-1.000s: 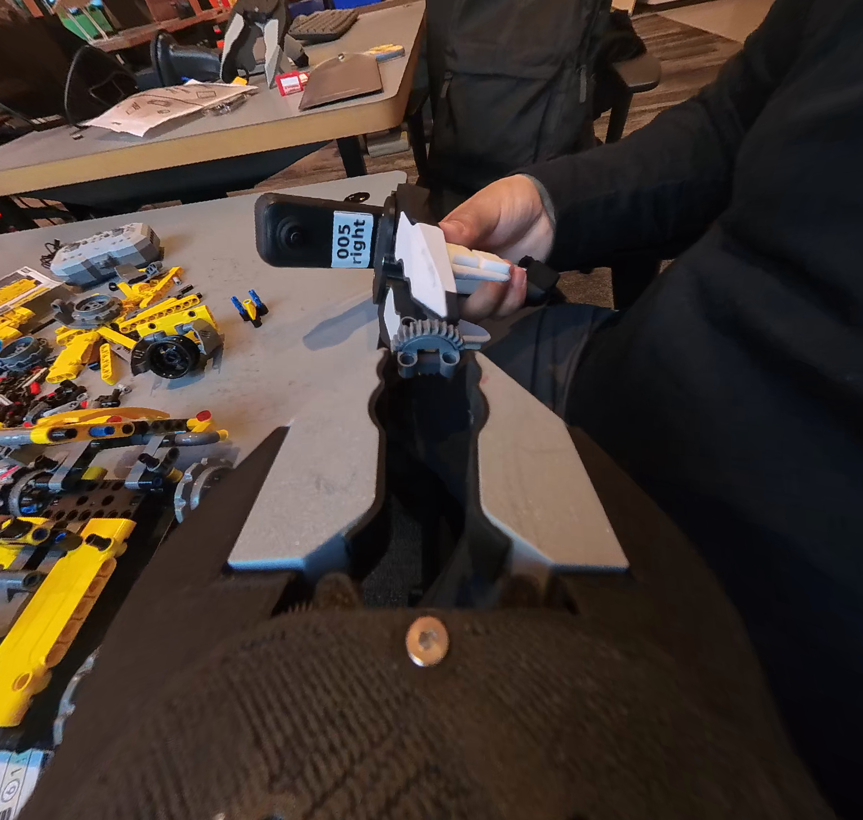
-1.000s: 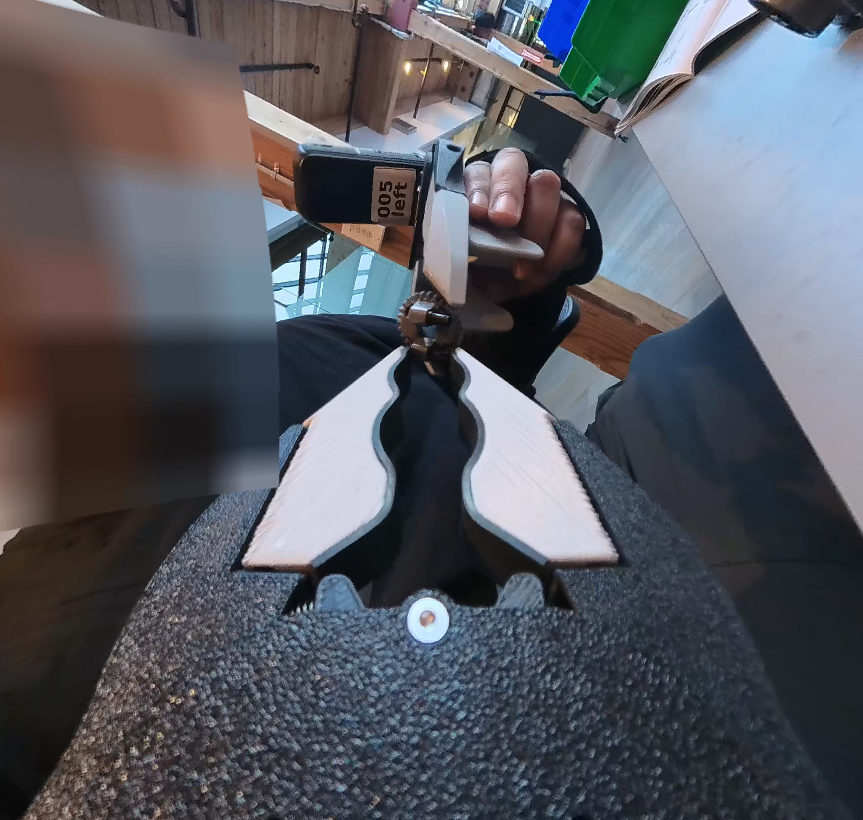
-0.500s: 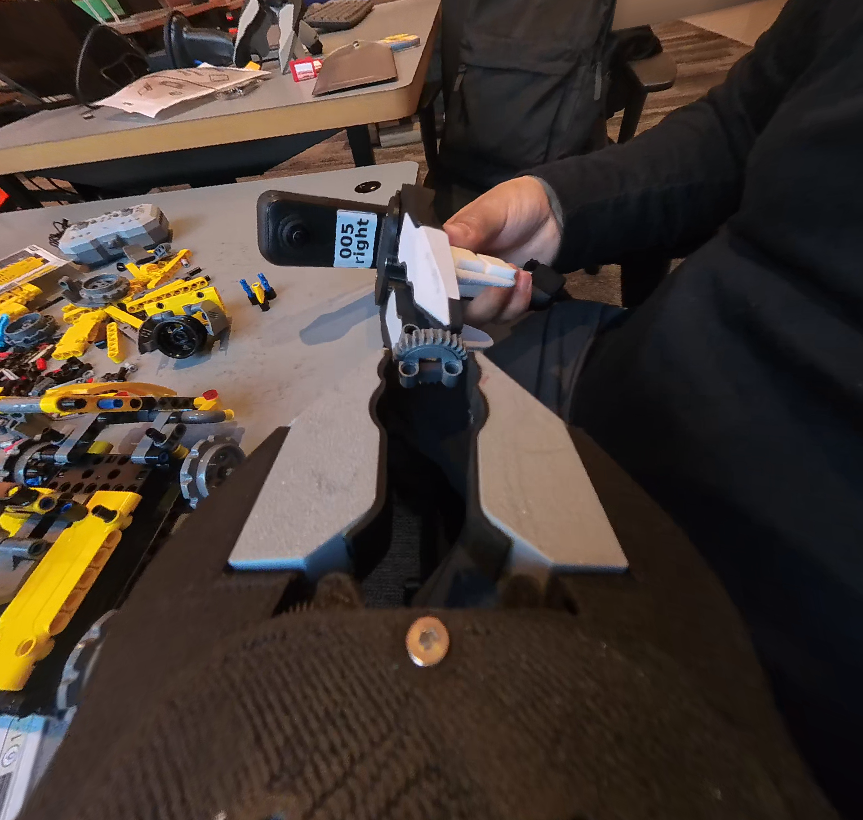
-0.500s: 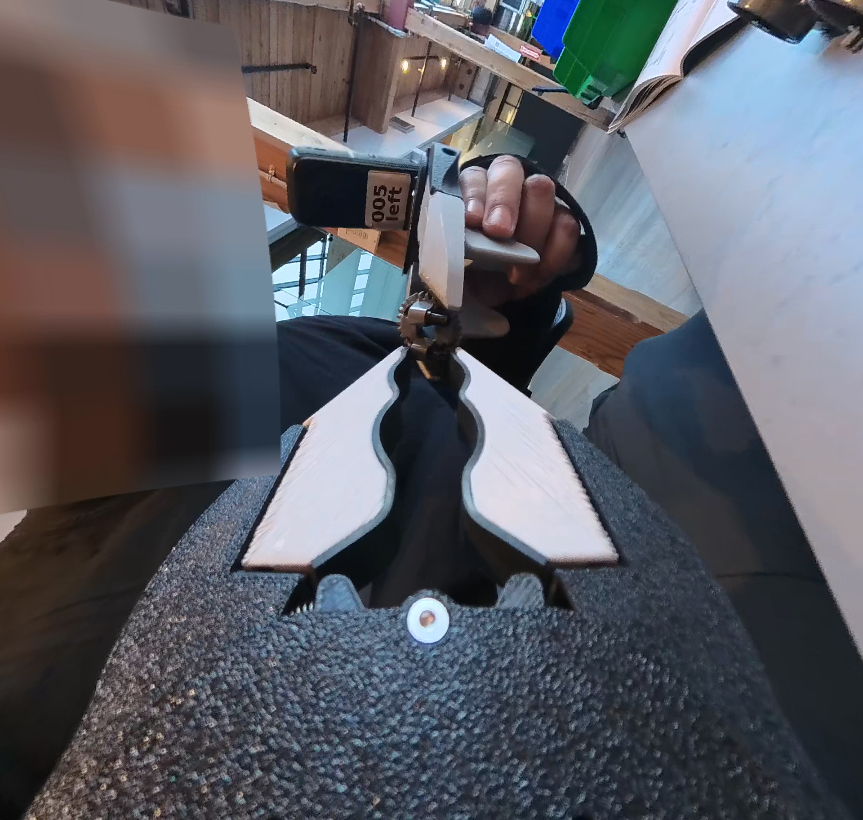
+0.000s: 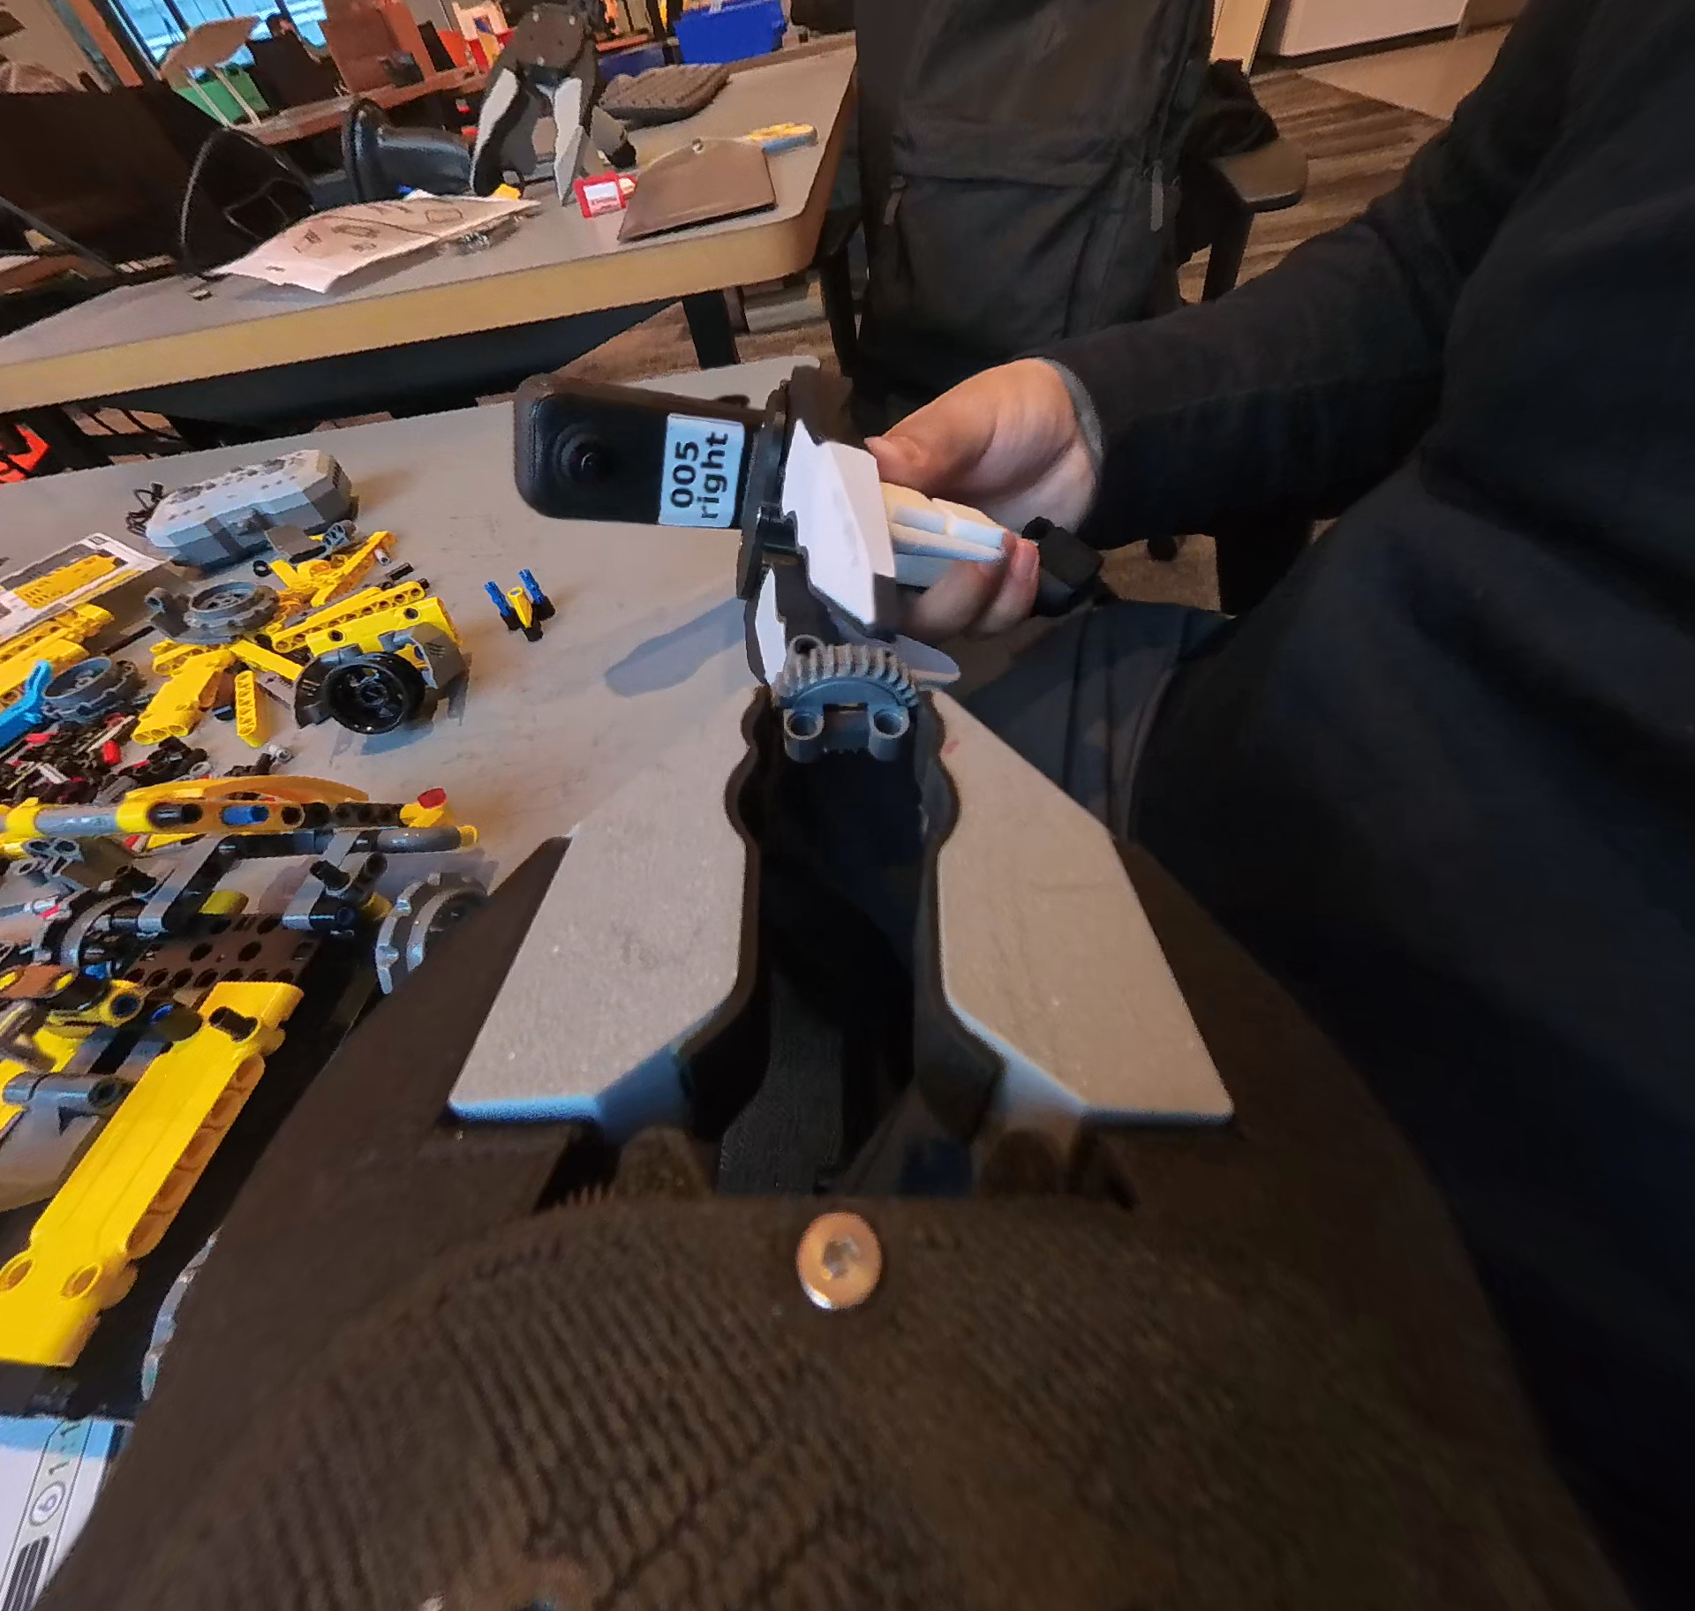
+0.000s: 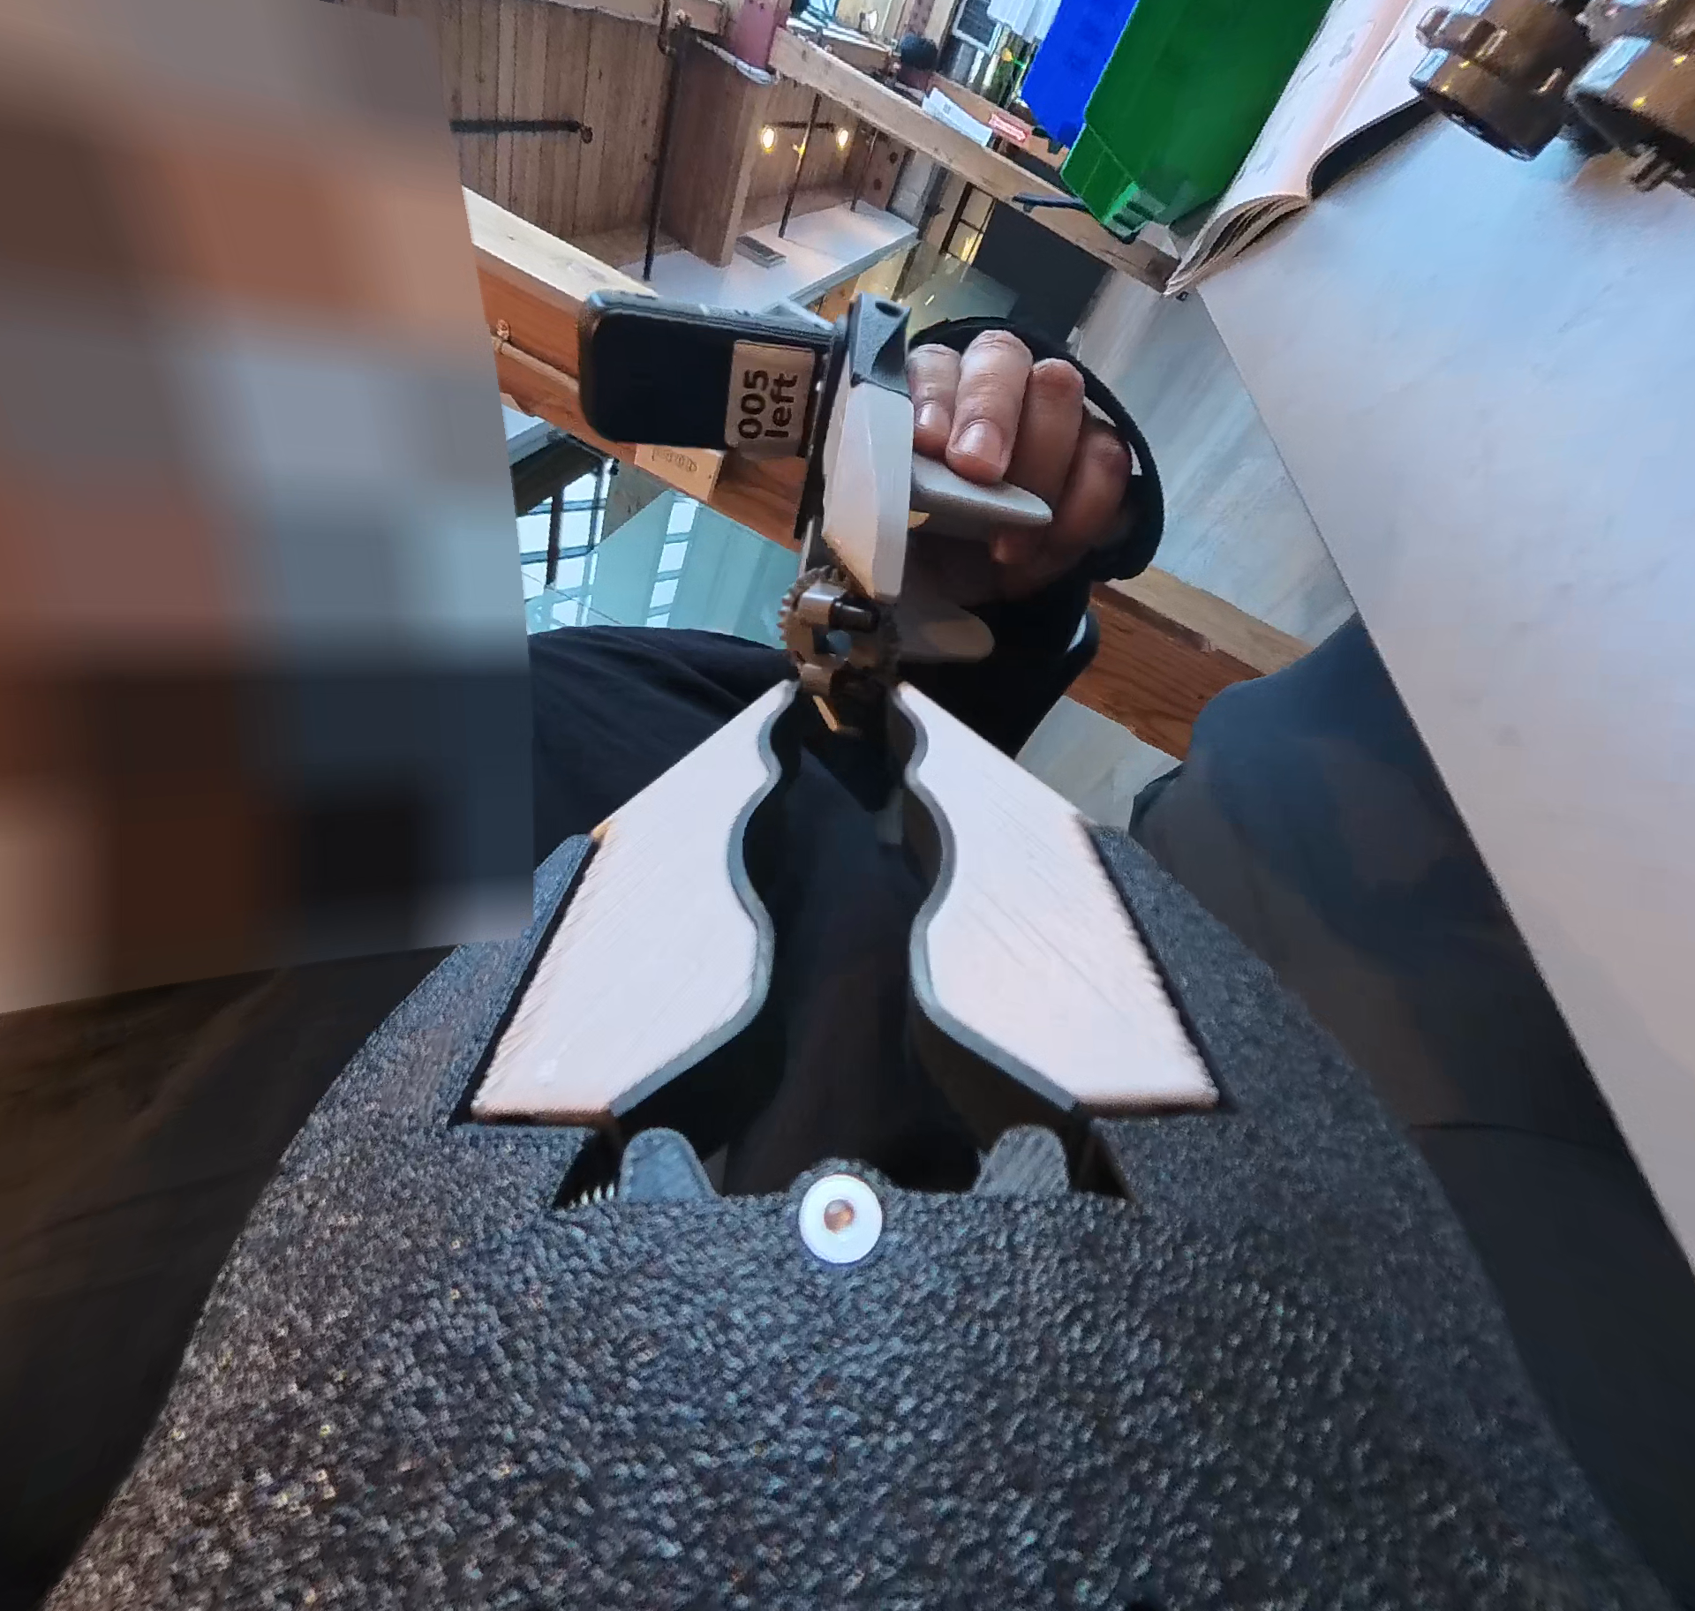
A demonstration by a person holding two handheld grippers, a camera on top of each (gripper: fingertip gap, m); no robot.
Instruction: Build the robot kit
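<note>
My left gripper (image 5: 844, 719) is shut on a small grey gear piece (image 5: 844, 696), held in the air just off the near edge of the grey table (image 5: 569, 723). My right gripper (image 5: 791, 627) comes in from above, held by a hand (image 5: 991, 485), and its tips meet the same piece. In the right wrist view my right gripper (image 6: 846, 696) pinches the lower part of the gear piece (image 6: 816, 627), which carries a short dark axle. The left gripper (image 6: 903, 627) faces it, held by a hand (image 6: 1018, 448). A person's dark clothing lies behind both.
Yellow, grey and black building-brick parts lie on the table at left: a black wheel (image 5: 367, 696), a grey box (image 5: 248, 503) and a partly built yellow model (image 5: 138, 1063). A second table (image 5: 459, 301) holds papers and a spare gripper. An open booklet (image 6: 1330, 100) lies on the table. Left and right tips are no more than a few centimetres apart. The left tips stand about 15 cm off the partly built yellow model (image 5: 138, 1063).
Both grippers stay joined at the gear piece. The pair has shifted only slightly, and neither grip has changed.
</note>
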